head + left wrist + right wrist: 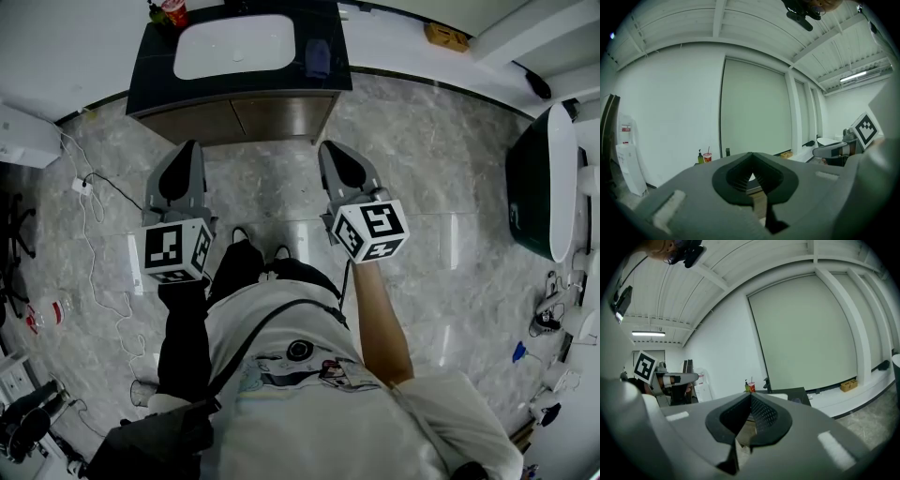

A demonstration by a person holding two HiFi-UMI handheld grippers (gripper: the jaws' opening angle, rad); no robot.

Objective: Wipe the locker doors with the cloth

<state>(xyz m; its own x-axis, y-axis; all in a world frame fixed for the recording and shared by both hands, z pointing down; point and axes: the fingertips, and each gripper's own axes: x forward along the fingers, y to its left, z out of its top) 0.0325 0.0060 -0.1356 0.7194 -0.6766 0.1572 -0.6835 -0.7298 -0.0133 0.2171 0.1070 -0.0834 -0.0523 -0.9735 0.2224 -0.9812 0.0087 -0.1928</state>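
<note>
1. Pressing together with nothing between its jaws, the left claw (751, 155) is pointing roughly level toward a white wall (670, 108); the right claw (751, 395) is matching it, jaws together and empty.
2. Both claws are hanging side by side over the grey marble floor (281, 192), aiming at a dark cabinet (286, 116) with a white basin (234, 45) sunk into its surface (150, 67).
3. What I am taking for the cloth (317, 58), a dark bluish patch too small to be sure of, is lying on the right end of that surface, just beside the basin and well apart from both claws.
4. Brown doors (202, 122) are facing the person below the surface; these are probably the ones to wipe.
5. The cloth is likely going to be light, soft and limp, bunching and drooping once lifted. The smooth top may let it slide, so pinching straight down on a raised fold near its middle is looking safer than nudging an edge.
6. A red cup (707, 157) and a green bottle (700, 158) are standing at the far left corner, away from the cloth
</note>
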